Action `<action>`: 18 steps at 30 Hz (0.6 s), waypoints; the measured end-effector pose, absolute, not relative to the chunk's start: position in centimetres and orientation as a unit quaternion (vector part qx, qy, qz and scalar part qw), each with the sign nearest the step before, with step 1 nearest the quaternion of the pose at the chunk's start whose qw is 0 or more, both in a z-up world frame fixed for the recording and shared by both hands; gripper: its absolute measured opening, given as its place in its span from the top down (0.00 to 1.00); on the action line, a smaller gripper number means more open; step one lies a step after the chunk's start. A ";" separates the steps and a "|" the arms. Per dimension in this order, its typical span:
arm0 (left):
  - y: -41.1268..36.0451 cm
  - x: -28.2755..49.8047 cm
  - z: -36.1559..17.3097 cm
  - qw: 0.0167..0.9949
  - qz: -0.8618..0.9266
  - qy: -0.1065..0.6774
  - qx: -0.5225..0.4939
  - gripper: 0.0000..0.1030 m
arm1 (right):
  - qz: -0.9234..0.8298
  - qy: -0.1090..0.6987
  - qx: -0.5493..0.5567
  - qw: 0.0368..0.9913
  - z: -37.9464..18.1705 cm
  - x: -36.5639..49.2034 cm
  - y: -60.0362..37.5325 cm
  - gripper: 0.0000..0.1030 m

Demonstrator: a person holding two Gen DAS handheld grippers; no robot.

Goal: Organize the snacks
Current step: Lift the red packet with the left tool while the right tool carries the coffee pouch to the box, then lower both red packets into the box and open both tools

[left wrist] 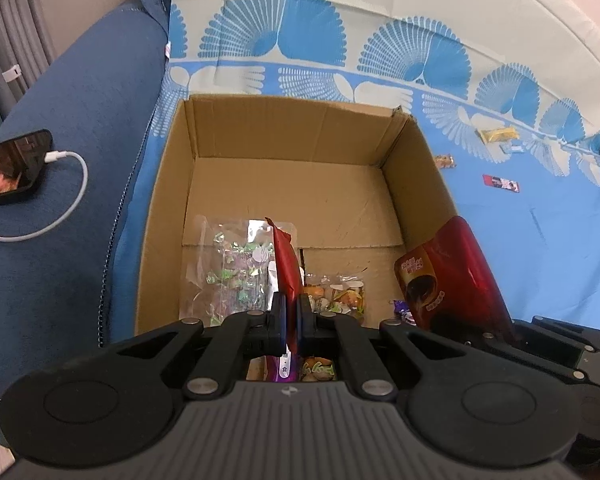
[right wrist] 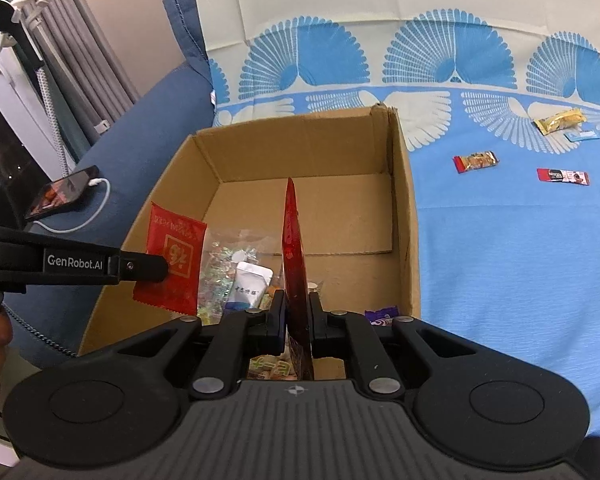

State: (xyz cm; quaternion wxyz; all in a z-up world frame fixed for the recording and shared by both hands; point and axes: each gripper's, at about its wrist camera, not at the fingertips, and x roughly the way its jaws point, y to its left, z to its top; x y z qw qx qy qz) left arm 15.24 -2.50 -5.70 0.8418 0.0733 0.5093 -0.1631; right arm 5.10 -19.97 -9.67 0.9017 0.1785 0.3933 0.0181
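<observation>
The left gripper [left wrist: 291,320] is squeezing a small red packet [right wrist: 172,260] tight, holding it over the cardboard box [left wrist: 300,140]. The right gripper [right wrist: 297,316] is pinching a bigger dark red bag [right wrist: 294,248] by its edge, also above the box. Down inside the box, a clear bag of candies [left wrist: 228,268] and other snacks are lying on the bottom. The box is sitting on a blue bed sheet [right wrist: 520,260]. A few small snack bars [right wrist: 475,161] are lying on the sheet, well apart from the box. A phone [left wrist: 12,166] is charging on the blue sofa arm [left wrist: 80,120].

matt cardboard box [left wrist: 292,136], glossy red packet [right wrist: 294,248].
</observation>
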 end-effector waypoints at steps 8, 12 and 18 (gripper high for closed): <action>-3.0 16.3 -7.4 0.835 -0.160 0.520 0.080 0.96 | 0.014 0.406 0.171 0.898 -10.9 6.4 -19.7 0.89; -3.4 16.8 -8.2 0.831 -0.155 0.527 0.087 0.96 | 0.012 0.409 0.170 0.896 -11.2 6.9 -19.7 0.89; -3.0 16.9 -7.9 0.838 -0.130 0.521 0.097 0.19 | 0.017 0.404 0.167 0.899 -10.8 7.0 -19.6 0.53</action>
